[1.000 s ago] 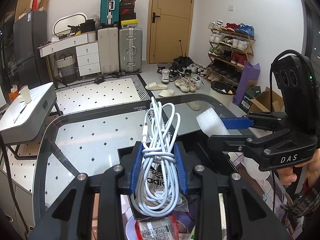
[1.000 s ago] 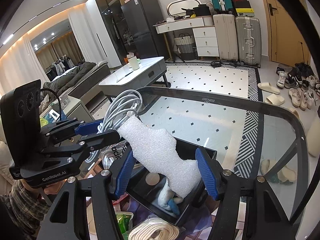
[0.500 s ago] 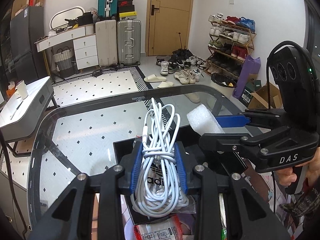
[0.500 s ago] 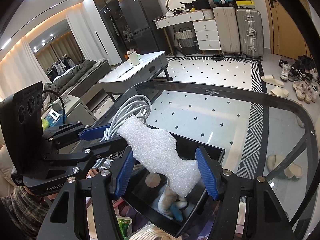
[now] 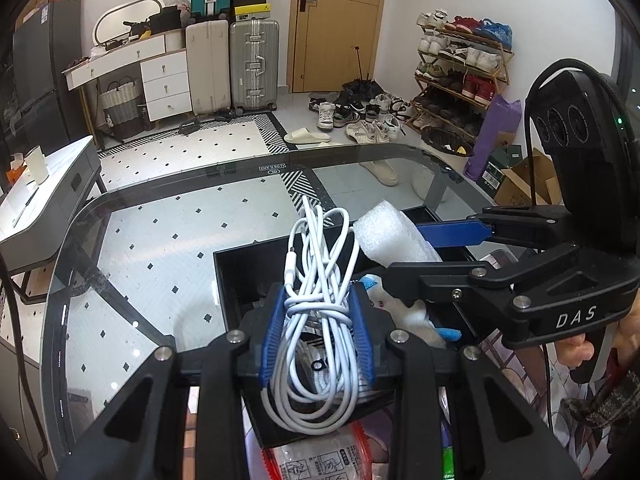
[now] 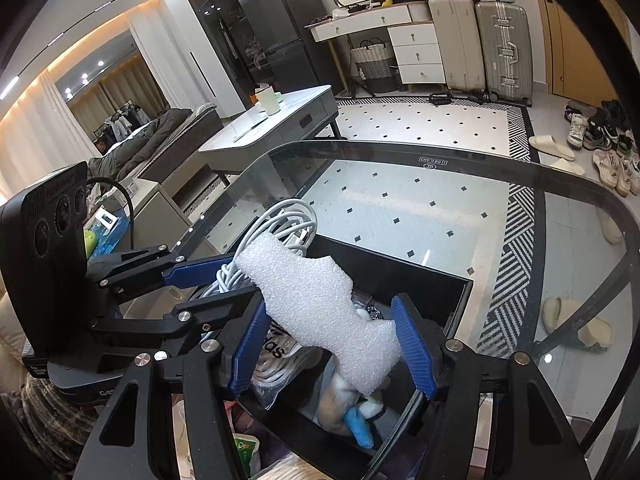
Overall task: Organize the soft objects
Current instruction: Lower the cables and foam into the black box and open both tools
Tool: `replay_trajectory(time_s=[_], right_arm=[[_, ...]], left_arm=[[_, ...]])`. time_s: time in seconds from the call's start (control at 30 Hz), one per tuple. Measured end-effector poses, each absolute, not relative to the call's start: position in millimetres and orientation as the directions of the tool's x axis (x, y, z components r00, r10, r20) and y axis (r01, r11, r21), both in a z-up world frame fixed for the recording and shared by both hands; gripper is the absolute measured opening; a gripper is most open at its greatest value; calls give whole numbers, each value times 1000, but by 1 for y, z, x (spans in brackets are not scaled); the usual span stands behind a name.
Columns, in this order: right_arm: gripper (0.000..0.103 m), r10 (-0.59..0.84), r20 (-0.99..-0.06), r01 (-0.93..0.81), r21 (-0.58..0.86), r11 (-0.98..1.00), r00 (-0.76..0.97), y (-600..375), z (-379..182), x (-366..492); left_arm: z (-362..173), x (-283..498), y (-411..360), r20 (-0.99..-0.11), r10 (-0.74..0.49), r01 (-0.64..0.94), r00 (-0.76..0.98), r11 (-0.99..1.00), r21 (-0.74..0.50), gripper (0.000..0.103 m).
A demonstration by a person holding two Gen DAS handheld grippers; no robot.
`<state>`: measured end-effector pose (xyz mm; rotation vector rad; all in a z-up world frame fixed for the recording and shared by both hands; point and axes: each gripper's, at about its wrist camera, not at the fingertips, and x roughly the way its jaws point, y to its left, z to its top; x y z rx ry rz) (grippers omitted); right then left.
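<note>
My left gripper (image 5: pixel 320 312) is shut on a coiled white cable (image 5: pixel 320 248), held upright over the near end of an open black bin (image 5: pixel 228 276). Close to its right, my right gripper (image 5: pixel 404 256) holds a white foam piece (image 5: pixel 390 236). In the right wrist view my right gripper (image 6: pixel 332 344) is shut on that foam piece (image 6: pixel 316 300), which slants across the jaws above the bin (image 6: pixel 460 292). The left gripper (image 6: pixel 236 280) with the cable (image 6: pixel 280 220) shows at the left. A white plush toy with a blue part (image 6: pixel 352 404) lies in the bin.
The bin stands on a glass table (image 5: pixel 160 240) whose curved far edge (image 6: pixel 400 152) is close behind. Plastic-wrapped packs (image 5: pixel 316 460) lie at the bin's near end. A white low table (image 6: pixel 276 128) stands beyond to the left. A hand (image 5: pixel 576 352) grips the right handle.
Both grippers have sunk a little toward the bin, which now shows more of its inside. Both grips are unchanged.
</note>
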<state>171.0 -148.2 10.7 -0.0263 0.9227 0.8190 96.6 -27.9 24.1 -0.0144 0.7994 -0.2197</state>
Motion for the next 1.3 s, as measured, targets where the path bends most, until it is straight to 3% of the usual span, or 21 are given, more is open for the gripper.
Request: replay_trajectory(time_s=[0.17, 0.3, 0.47, 0.63, 0.77, 0.87, 1.0, 1.3], right_arm=[[65, 609, -723, -636, 309, 707, 326, -146, 7, 173], [68, 610, -722, -636, 311, 706, 325, -148, 5, 172], [85, 616, -714, -645, 304, 701, 334, -147, 8, 167], [86, 612, -713, -634, 306, 710, 341, -152, 8, 166], [86, 617, -707, -631, 312, 711, 345, -158, 8, 164], [86, 616, -705, -629, 310, 713, 351, -162, 10, 162], [86, 617, -699, -621, 314, 719, 361, -166, 11, 163], [86, 619, -698, -625, 312, 715, 359, -165, 13, 156]], left_arm=[[24, 96, -26, -720, -199, 194, 665, 977, -91, 33], [23, 94, -21, -719, -214, 191, 661, 975, -114, 52], [23, 91, -18, -721, -208, 180, 661, 977, -116, 57], [24, 87, -17, -713, -212, 183, 669, 976, -118, 62], [22, 90, -16, -714, -219, 186, 665, 975, -125, 61], [20, 95, -15, -718, -221, 180, 661, 974, -134, 39], [22, 96, -16, -701, -237, 195, 672, 971, -142, 32], [21, 103, -21, -704, -241, 196, 668, 970, -146, 32]])
